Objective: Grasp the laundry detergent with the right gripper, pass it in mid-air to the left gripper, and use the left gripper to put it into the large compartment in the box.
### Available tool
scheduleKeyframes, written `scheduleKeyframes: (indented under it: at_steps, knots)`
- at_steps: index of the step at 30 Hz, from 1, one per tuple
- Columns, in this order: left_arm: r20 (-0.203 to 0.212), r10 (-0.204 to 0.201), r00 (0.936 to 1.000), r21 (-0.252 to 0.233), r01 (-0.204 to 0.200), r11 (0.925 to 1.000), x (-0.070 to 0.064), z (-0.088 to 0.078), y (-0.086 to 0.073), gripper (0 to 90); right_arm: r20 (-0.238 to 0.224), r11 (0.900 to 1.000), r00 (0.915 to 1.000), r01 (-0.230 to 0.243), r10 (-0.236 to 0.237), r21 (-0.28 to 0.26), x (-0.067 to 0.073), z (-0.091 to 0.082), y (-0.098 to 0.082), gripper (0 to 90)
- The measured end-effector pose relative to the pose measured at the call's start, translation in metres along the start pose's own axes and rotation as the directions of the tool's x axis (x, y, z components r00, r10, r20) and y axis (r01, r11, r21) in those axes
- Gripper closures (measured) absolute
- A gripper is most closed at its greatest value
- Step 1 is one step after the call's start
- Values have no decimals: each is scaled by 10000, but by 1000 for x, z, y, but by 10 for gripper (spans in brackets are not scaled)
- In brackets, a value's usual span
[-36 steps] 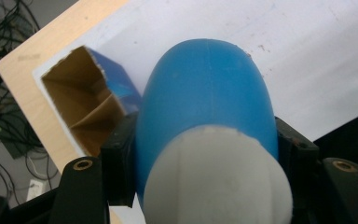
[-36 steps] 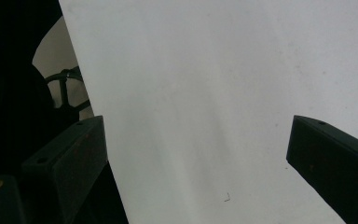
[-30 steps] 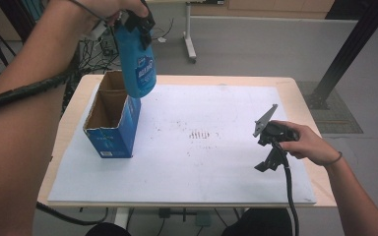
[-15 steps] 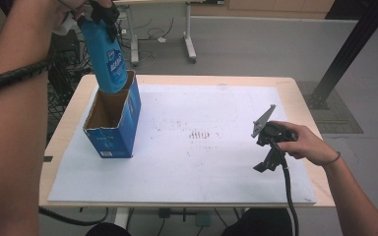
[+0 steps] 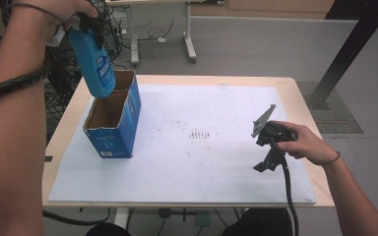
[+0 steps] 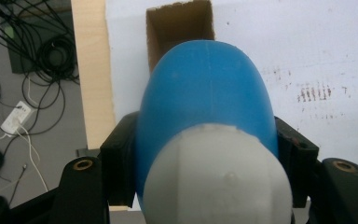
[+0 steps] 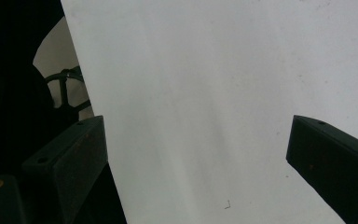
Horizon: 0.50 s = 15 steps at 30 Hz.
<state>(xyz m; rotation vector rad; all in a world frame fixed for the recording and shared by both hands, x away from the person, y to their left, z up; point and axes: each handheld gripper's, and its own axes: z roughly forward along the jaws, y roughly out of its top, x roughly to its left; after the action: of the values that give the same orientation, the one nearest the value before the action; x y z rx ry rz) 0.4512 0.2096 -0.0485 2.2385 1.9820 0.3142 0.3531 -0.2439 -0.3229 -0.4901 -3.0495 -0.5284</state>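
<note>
A pale wooden worktop (image 5: 305, 93) carries a large white sheet (image 5: 202, 162) that covers nearly all of it, leaving wood bare along the 9 o'clock and 3 o'clock edges. The sheet is scuffed, with a cluster of dark smudges (image 5: 203, 133) near its middle. Around the worktop lies grey floor; at 12 o'clock stand the legs of another desk (image 5: 189, 39), at 10 o'clock a tangle of black cables (image 5: 59, 64), and at 2 o'clock a dark slanted post (image 5: 349, 49).

An open blue cardboard box (image 5: 113, 125) stands upright on the sheet toward 9 o'clock, its brown inside showing. The left gripper (image 5: 91, 24) is clamped on a blue bottle (image 5: 96, 66) near its white cap, holding it tilted in the air at 10 o'clock, its lower end just over the box's far opening. In the left gripper view the jaws press both sides of the bottle, with the box mouth beyond.

The right gripper (image 5: 266, 164) is held low over the sheet at 4 o'clock, well apart from the box, its jaws standing wide apart with nothing between them.
</note>
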Motion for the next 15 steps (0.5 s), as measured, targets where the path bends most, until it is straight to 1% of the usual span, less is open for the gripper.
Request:
scheduleKeyframes:
  at_steps: [8, 15]
  knots:
    - [36, -188, 9998, 0, 188, 9998, 3, 20, -2, 377, -66, 10000, 10000, 0, 0, -60, 0, 2, 0, 49]
    - [-127, -264, 9996, 24, 265, 9996, 4, 39, -5, 377, -154, 10000, 9999, 6, -8, -78, 1, 3, 0, 49]
